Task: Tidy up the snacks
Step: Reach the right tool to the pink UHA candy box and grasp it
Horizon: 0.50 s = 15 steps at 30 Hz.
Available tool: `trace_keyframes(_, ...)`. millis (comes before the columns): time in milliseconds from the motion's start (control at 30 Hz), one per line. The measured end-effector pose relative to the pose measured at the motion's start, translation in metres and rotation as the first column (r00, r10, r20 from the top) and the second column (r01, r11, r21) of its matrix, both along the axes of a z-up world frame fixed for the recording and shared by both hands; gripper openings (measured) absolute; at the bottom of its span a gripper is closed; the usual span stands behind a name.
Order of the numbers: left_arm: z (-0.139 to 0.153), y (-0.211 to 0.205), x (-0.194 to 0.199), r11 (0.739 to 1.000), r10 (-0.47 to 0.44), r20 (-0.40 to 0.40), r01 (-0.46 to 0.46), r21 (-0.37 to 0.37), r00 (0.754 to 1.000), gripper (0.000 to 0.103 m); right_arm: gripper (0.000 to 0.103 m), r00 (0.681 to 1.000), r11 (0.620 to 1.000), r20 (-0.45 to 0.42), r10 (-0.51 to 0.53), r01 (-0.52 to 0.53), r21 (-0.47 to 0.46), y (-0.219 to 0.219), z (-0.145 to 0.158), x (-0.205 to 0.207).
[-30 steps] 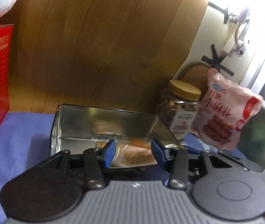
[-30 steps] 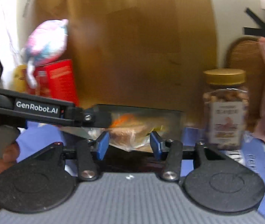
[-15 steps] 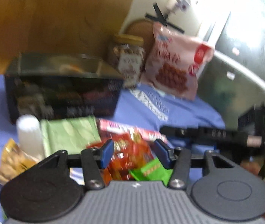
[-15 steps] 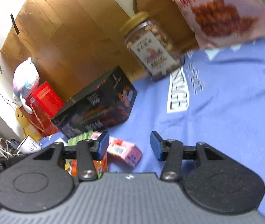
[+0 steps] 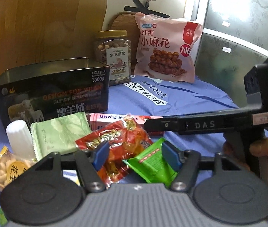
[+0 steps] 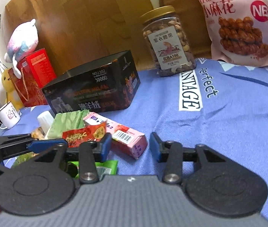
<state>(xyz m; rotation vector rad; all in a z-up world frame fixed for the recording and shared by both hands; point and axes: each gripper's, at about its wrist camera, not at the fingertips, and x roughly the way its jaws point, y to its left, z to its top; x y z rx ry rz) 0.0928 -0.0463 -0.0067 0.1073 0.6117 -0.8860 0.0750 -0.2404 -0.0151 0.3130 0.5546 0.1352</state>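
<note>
While we look along both grippers, we see a blue cloth (image 5: 181, 102) spread over the table, printed with white lettering. Against the back wall leans a big pink bag of twisted dough snacks (image 5: 167, 50), and just beside it stands a jar of nuts (image 5: 113, 56) with a gold lid. Left of the jar sits an open black tin (image 5: 52, 92), its front facing us. From the right wrist view we also find a red gift bag (image 6: 33, 77) with a plush toy (image 6: 22, 42) on top, and a white mug (image 6: 7, 116) near the cloth's edge.

In front of the tin lies the pile of small snacks: a pale green packet (image 5: 58, 134), a pink candy box (image 6: 122, 137), a red wrapper (image 5: 118, 141), a bright green packet (image 5: 152, 164), a bag of peanuts (image 5: 3, 168) and a white bottle cap (image 5: 18, 139).

Our left gripper (image 5: 134, 156) hangs over the red wrapper and the green packet, its jaws opening, the pads not pressing on either. Our right gripper (image 6: 130, 147) is closing with the end of the pink candy box between its jaws, not yet squeezed. A hand (image 5: 266, 162) shows on the right gripper's handle.
</note>
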Motion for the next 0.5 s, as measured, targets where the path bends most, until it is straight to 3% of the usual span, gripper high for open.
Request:
trace_keyframes(100, 0.000, 0.001, 0.002, 1.000, -0.001, -0.010, 0.001, -0.007, 1.000, 0.063, 0.036, 0.999, 0.999, 0.013, -0.050, 0.051, -0.011, 0.000, 0.001, -0.004)
trace_keyframes(233, 0.000, 0.004, 0.003, 1.000, -0.002, -0.027, 0.001, -0.020, 1.000, 0.063, 0.035, 0.985, 0.985, 0.012, -0.172, 0.172, 0.030, -0.015, 0.001, -0.008)
trace_keyframes(333, 0.001, 0.007, 0.006, 0.999, -0.008, -0.041, 0.007, -0.034, 0.999, 0.064, 0.036, 0.988, 0.988, 0.003, -0.153, 0.153, 0.007, -0.012, 0.000, -0.005)
trace_keyframes(433, 0.002, 0.011, 0.008, 0.998, -0.014, -0.062, 0.010, -0.059, 0.998, 0.064, 0.045, 0.993, 0.993, -0.013, -0.114, 0.113, -0.031, -0.004, 0.000, 0.001)
trace_keyframes(500, 0.004, 0.014, 0.010, 0.997, -0.012, -0.075, 0.006, -0.080, 0.997, 0.064, 0.043, 0.993, 0.991, -0.012, -0.116, 0.115, -0.067, 0.001, 0.001, 0.001)
